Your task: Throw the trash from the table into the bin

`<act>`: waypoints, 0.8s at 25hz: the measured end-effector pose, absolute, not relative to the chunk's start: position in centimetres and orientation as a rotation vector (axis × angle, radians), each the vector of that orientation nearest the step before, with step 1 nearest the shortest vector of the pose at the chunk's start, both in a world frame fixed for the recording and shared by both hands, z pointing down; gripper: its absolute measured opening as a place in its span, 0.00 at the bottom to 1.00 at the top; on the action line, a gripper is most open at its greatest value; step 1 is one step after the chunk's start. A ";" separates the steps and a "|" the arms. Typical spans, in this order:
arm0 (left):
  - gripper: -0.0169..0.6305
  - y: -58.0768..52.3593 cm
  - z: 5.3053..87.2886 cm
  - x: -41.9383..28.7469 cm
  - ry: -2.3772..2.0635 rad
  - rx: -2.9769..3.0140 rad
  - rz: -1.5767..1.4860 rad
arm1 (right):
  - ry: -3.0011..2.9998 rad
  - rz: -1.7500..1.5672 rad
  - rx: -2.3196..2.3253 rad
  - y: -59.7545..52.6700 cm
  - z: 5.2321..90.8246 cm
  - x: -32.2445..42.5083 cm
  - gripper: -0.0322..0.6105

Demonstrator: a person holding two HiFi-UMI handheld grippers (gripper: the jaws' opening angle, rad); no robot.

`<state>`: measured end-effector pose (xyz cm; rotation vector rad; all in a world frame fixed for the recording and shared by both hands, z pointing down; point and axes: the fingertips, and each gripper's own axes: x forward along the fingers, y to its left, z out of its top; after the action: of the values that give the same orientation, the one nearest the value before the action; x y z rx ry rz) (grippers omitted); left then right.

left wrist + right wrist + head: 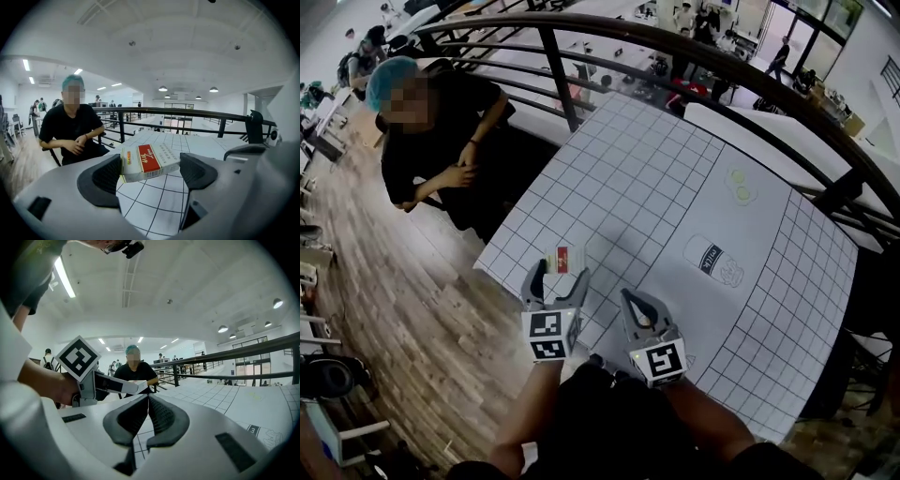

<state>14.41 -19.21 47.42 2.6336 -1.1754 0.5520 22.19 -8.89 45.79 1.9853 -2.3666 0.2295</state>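
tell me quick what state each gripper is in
left gripper: closed on the pack
right gripper: closed, empty

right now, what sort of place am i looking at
Probably a mezzanine in a big open office or lab hall: a black railing edges the gridded table, people are on a lower floor beyond it, and round lamps dot a high white ceiling.

The pack (pixel 564 259) sits in the left hand-held gripper (pixel 560 274), over the table (pixel 656 187) near its left corner.
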 end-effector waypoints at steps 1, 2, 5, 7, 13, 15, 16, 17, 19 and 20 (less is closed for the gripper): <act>0.67 -18.9 47.3 13.6 -1.199 2.620 0.547 | -2.378 0.261 1.961 -8.8 45.9 21.5 0.09; 0.67 -18.6 47.2 12.8 -1.219 2.607 0.542 | -2.393 0.288 1.943 -8.8 45.9 20.9 0.09; 0.67 -18.5 46.8 11.1 -1.263 2.585 0.518 | -2.431 0.285 1.915 -9.2 46.0 19.5 0.09; 0.67 -18.6 46.5 9.9 -1.302 2.572 0.507 | -2.447 0.263 1.887 -9.7 46.2 18.7 0.09; 0.67 -18.2 46.4 4.3 -1.446 2.481 0.492 | -2.538 0.277 1.721 -10.6 46.7 13.9 0.09; 0.67 -18.1 46.3 2.0 -1.478 2.460 0.485 | -2.556 0.265 1.688 -10.8 46.8 11.8 0.09; 0.67 -18.0 46.4 0.7 -1.494 2.449 0.480 | -2.567 0.259 1.668 -11.0 46.8 10.6 0.09; 0.67 -17.9 46.5 -0.7 -1.513 2.433 0.472 | -2.581 0.254 1.639 -11.1 46.8 9.3 0.09; 0.67 -17.5 46.8 -3.5 -1.566 2.387 0.452 | -2.613 0.250 1.571 -11.4 46.9 6.8 0.09; 0.67 -17.3 47.0 -4.9 -1.589 2.368 0.444 | -2.625 0.248 1.544 -11.6 46.9 5.6 0.09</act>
<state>-4.89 -17.31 46.96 2.3677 -1.5887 0.4444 5.56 -11.56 46.89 1.5442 -2.6250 0.2484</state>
